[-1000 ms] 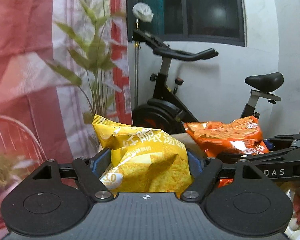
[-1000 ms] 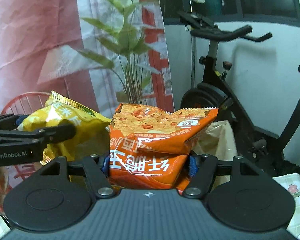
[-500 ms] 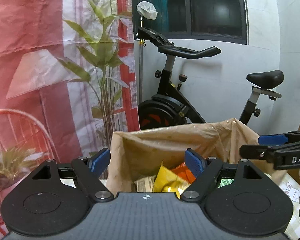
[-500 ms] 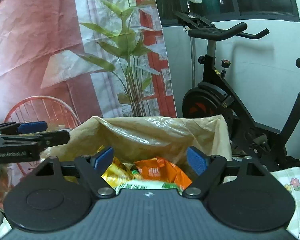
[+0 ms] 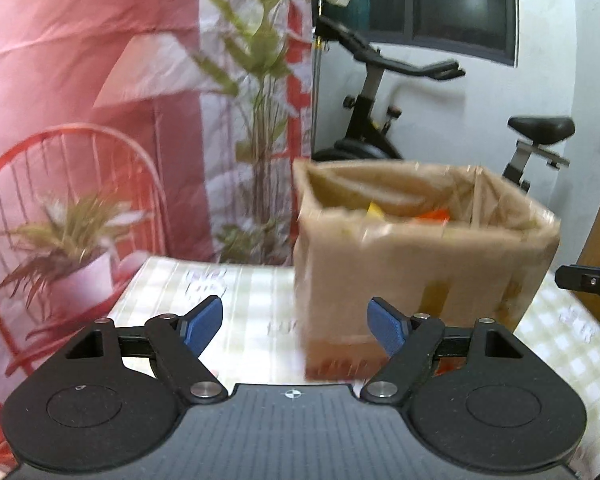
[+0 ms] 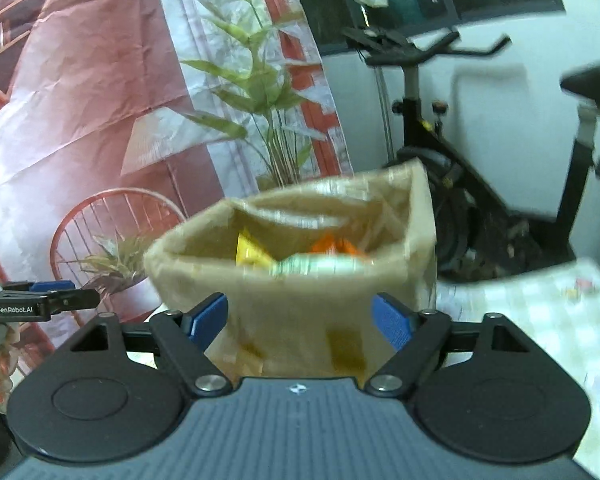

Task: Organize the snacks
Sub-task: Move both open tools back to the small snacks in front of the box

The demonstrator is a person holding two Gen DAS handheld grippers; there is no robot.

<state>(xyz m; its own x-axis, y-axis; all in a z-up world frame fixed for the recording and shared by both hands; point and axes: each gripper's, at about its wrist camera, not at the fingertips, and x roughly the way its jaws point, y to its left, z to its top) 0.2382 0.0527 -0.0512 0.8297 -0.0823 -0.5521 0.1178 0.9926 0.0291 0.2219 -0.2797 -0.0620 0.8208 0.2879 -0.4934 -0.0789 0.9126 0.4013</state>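
Observation:
A brown paper bag (image 5: 416,264) stands open on the checked tablecloth (image 5: 240,296); it also shows in the right wrist view (image 6: 300,300). Inside lie a yellow snack bag (image 6: 252,254), an orange snack bag (image 6: 332,246) and a green-white packet (image 6: 320,266). My left gripper (image 5: 298,322) is open and empty, drawn back from the bag's left front. My right gripper (image 6: 300,320) is open and empty in front of the bag. Each gripper's tip shows at the edge of the other's view.
An exercise bike (image 5: 380,120) stands behind the bag against the white wall. A tall leafy plant (image 5: 260,92), a red wire chair (image 5: 72,184) and a small potted plant (image 5: 72,248) stand at the left beyond the table edge.
A second ago each gripper held a snack bag over the paper bag. Both opened and the snacks dropped in. Both grippers have since pulled back and lower, so the bag's outside shows.

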